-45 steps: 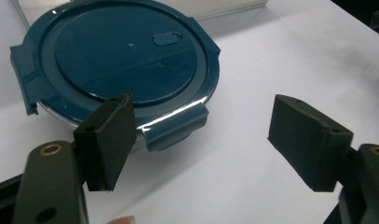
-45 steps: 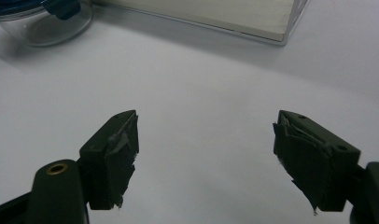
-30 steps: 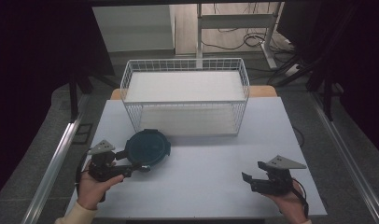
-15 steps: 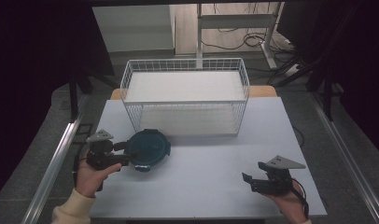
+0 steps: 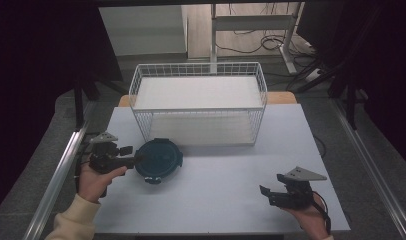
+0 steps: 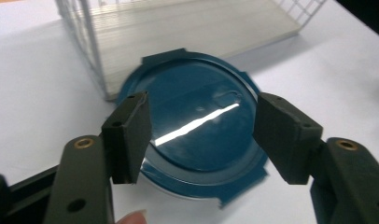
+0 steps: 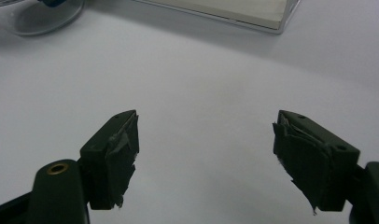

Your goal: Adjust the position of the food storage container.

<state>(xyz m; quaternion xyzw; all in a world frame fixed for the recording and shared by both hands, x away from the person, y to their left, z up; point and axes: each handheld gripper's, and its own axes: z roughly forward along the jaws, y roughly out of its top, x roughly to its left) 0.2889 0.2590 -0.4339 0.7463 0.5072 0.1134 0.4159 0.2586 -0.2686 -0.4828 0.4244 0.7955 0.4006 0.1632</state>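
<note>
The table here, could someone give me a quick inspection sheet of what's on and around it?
Surface: white table, bare in front of the person.
Job's things: round dark-teal lid on a clear container, beside the front left corner of the white wire basket, which holds nothing but a pale liner.
Clutter: nothing seen.
Grippers: left tool at the lid's rim, its jaws just closing in but apart, above the lid and not pressing it; right tool open over bare table, holding nothing.
Cables: a loose bundle on the floor behind the table.
Surroundings: dark curtains at both sides, metal rail along the left edge.
</note>
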